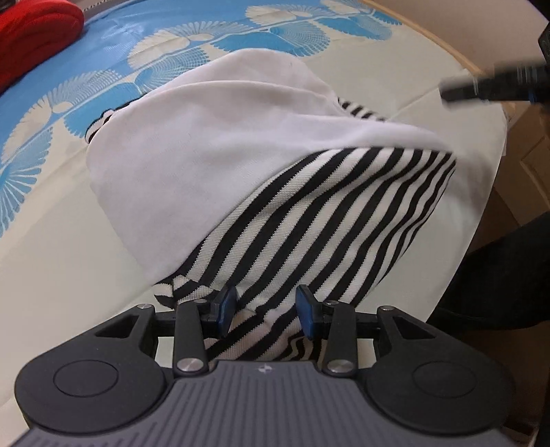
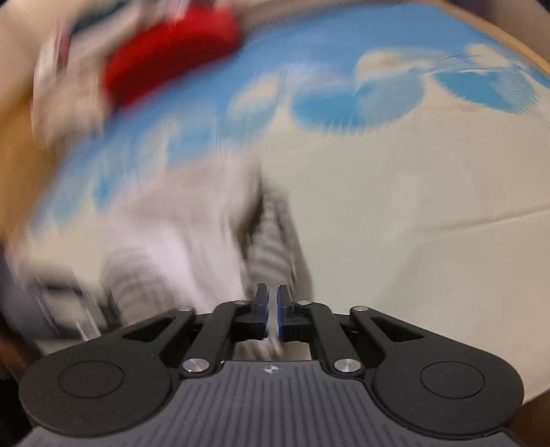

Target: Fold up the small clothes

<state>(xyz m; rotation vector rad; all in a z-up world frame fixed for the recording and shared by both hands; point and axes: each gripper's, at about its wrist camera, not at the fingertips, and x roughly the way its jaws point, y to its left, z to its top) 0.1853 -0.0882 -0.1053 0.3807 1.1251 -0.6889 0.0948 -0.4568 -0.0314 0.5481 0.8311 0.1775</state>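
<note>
The striped garment (image 1: 330,220), black and white bands with a plain white panel folded over its upper part, lies on the bedsheet (image 1: 68,247), a cream cloth with a blue fan pattern along its far side. Everything here is placed from that garment.

The left gripper (image 1: 266,309) points steeply down at the near hem of the garment. Its jaws stand part-way apart, and a bunch of striped cloth runs between the blue pads (image 1: 228,302) and on under the gripper body. The pads sit at the edges of the cloth, but whether they press on it cannot be told from this view.

The right gripper (image 2: 272,311) tilts down at a shallower slant, at the garment's (image 2: 192,247) right-hand edge. Its jaws are nearly together, with a thin white strip of cloth caught in the narrow slot between them. Its view is badly smeared, so finer detail of the cloth is lost. In the left wrist view, that gripper (image 1: 488,86) shows as a blurred black bar above and to the right of the garment.

A red cloth (image 1: 37,31) lies well beyond the garment, at the far left of the sheet.
</note>
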